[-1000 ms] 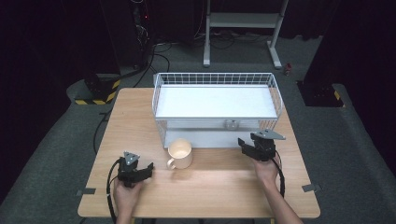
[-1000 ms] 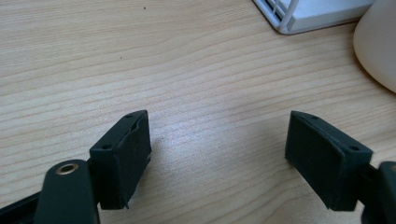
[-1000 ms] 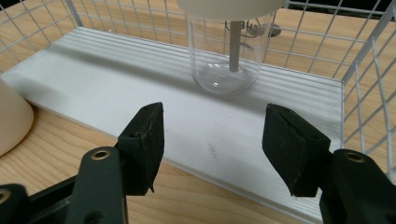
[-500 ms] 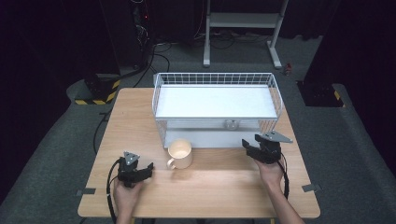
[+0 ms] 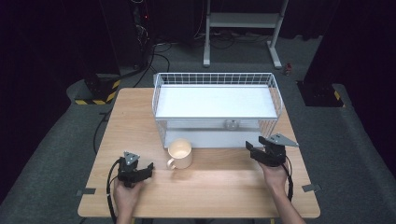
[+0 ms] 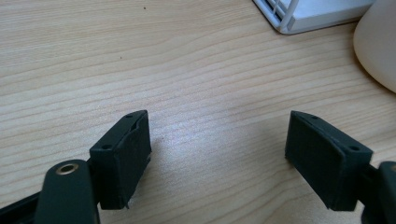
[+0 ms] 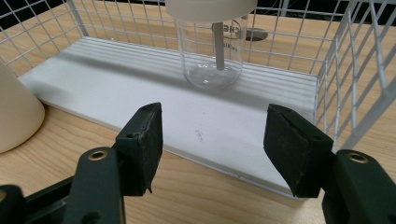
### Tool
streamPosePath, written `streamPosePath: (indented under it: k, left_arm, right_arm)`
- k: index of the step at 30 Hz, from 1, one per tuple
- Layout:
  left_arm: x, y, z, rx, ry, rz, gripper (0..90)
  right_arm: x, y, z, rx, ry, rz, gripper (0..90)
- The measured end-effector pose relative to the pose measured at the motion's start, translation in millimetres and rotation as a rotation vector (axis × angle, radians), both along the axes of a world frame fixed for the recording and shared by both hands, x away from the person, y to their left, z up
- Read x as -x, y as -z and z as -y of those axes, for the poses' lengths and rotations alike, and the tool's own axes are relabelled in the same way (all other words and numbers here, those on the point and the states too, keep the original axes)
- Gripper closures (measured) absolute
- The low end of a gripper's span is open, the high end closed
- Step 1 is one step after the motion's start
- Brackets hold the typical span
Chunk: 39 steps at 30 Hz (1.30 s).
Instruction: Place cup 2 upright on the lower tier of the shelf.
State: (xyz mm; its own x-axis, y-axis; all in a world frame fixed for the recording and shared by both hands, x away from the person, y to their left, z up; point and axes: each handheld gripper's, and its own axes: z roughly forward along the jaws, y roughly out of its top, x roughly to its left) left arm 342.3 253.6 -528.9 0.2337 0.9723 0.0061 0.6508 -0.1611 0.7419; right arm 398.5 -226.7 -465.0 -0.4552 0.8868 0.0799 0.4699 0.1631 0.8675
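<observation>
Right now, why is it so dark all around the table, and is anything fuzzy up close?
High view: light falls on the table and the white rack; the floor beyond stays dim. Left gripper view: the cup at the edge looks soft, cut off. Right gripper view: the glass jar is sharp, and the tongs are slightly soft.

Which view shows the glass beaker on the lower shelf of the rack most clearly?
The right gripper view: the beaker stands close ahead on the white lower shelf, its clear wall and base plain. In the high view it is a small blur under the rack's top shelf.
</observation>
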Motion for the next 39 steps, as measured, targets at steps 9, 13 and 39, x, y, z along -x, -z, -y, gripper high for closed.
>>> streamPosePath:
  k: [9, 13, 39]
  left_arm:
    - [0.0, 0.0, 0.0, 0.000, 0.000, 0.000, 22.5]
    - [-0.1, 0.0, -0.1, -0.001, 0.000, 0.001, 22.5]
    - [-0.1, 0.0, -0.1, -0.001, 0.001, 0.001, 22.4]
  right_arm:
    - [7.5, 0.2, 8.3, -0.012, 0.006, 0.009, 37.2]
    - [10.3, 1.9, 11.3, -0.011, 0.006, 0.002, 37.0]
    - [26.6, 10.2, 25.8, -0.030, 0.013, -0.001, 36.4]
